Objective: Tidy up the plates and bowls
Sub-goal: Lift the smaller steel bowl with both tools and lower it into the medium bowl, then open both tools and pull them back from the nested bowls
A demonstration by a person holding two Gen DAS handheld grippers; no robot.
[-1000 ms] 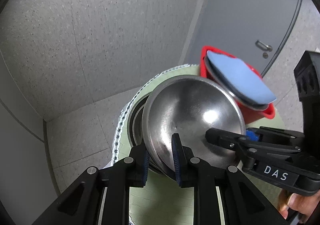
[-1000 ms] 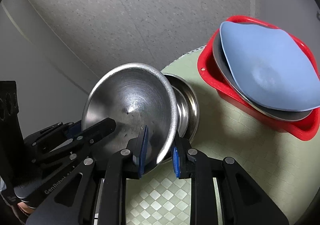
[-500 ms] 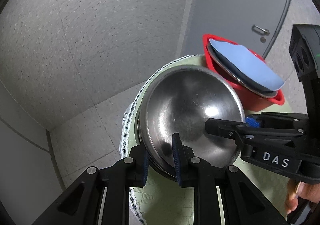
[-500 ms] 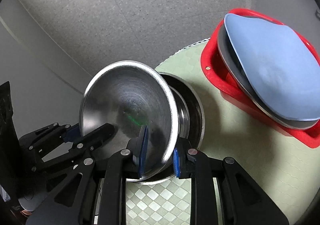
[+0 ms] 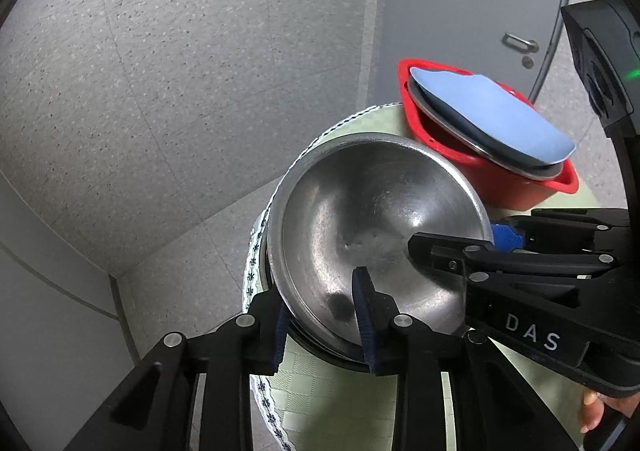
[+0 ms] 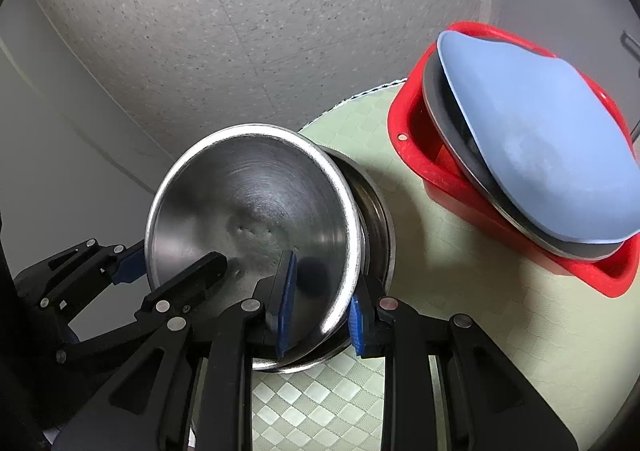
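A steel bowl [image 5: 372,227] [image 6: 248,219] sits nested in a second steel bowl [image 6: 378,219] on the green mat. My left gripper [image 5: 322,315] straddles the top bowl's near rim, jaws now apart. My right gripper [image 6: 320,291] straddles the opposite rim, jaws also spread wider than the rim. Each gripper shows in the other's view: the right one in the left wrist view [image 5: 452,247] and the left one in the right wrist view [image 6: 172,271]. A red basin [image 5: 436,139] [image 6: 416,155] holds a blue plate [image 5: 492,119] [image 6: 540,155] leaning on a steel plate [image 6: 444,131].
The round table with the green checked mat [image 6: 448,291] and patterned trim [image 5: 256,235] ends just beyond the bowls; grey speckled floor [image 5: 180,71] lies below. A grey door [image 5: 472,11] stands behind the basin.
The top bowl has come down from a tilt into the lower bowl. Both grippers' jaws have opened off its rim.
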